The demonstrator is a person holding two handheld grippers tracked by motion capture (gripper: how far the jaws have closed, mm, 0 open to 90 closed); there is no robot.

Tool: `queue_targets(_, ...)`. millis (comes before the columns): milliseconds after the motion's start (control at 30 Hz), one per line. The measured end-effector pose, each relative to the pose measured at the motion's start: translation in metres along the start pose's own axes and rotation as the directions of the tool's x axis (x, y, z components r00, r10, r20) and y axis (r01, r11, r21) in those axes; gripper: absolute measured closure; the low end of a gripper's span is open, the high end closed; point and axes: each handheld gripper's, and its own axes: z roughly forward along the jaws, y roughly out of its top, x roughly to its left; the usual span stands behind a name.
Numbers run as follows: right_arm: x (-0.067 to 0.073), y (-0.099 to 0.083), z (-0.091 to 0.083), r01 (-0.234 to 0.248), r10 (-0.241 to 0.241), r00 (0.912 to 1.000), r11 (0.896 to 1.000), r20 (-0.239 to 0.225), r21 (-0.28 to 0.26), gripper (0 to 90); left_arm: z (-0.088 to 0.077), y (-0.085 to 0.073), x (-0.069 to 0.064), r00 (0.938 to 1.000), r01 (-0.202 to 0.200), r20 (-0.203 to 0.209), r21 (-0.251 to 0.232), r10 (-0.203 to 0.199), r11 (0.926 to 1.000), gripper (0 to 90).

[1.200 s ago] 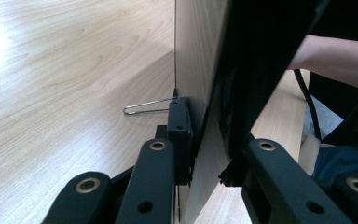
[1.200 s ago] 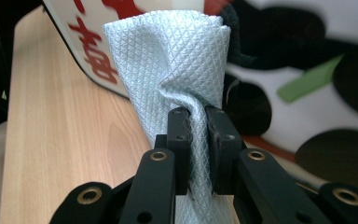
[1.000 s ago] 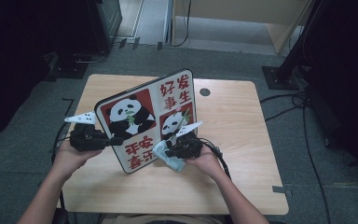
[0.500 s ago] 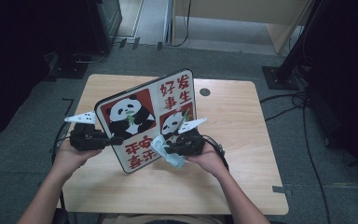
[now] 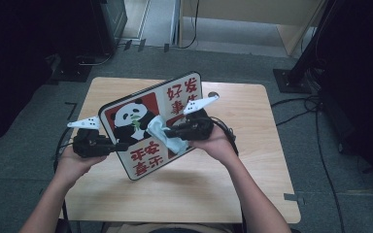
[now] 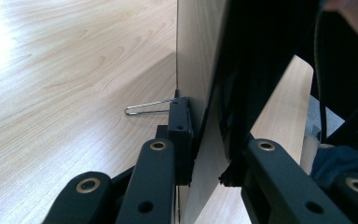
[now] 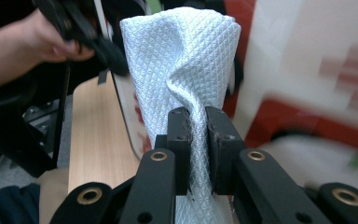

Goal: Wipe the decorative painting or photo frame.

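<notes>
Right now the left gripper (image 5: pixel 119 145) is clamped tight on the edge of a panda board (image 5: pixel 150 124), a flat sign with a black rim, a panda picture and red writing. In the left gripper view, its two black jaws squeeze the thin edge of the board (image 6: pixel 200 93) between them, with one jaw on the pale back side and one on the dark front side. Just past the jaw on the back side, a small wire clip (image 6: pixel 147 108) sticks out from the board. The board stands tilted up off the wooden table (image 5: pixel 252 184), and the left hand (image 5: pixel 73 162) keeps it steady from its left edge. The right gripper (image 5: pixel 167 132) has its jaws pinched shut on a white cloth (image 5: pixel 162 133). In the right gripper view, the cloth (image 7: pixel 184 60) has a tiny diamond pattern, and it is bunched up between the two jaws and puffs out above them. The cloth is pressed against the front of the board, just beside the panda picture and near the middle. The right hand (image 5: pixel 218 143) holds its gripper out in front of the board, across from the left one. Both grippers are close to each other, with the board between them.
</notes>
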Motion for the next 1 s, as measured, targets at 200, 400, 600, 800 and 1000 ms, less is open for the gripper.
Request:
queue_targets(200, 0.008, 0.039, -0.009, 0.032, -0.032, 0.9995, 0.999, 0.003, -0.005, 81.9, 0.0, 0.0, 0.0, 1.0, 0.002, 0.0, 0.0, -0.002, 1.0, 78.7)
queue_targets(400, 0.014, 0.071, -0.012, 0.054, -0.055, 0.9985, 0.998, -0.006, -0.021, 81.9, 0.001, 0.002, 0.003, 1.0, 0.005, 0.008, 0.003, -0.005, 1.0, 78.8)
queue_targets(600, 0.019, 0.088, -0.003, 0.076, -0.077, 0.997, 0.997, -0.01, -0.01, 81.9, 0.001, 0.002, 0.002, 1.0, -0.002, 0.002, 0.004, 0.002, 1.0, 78.9)
queue_targets(800, 0.013, 0.087, 0.006, 0.08, -0.08, 0.9968, 0.997, -0.001, -0.006, 81.8, 0.001, 0.003, 0.002, 1.0, -0.007, 0.002, 0.014, 0.007, 0.9999, 78.9)
queue_targets(1000, 0.012, 0.083, 0.009, 0.076, -0.076, 0.9971, 0.997, 0.006, 0.008, 81.9, 0.001, 0.003, 0.002, 0.9999, -0.015, -0.001, 0.017, 0.015, 0.9997, 78.9)
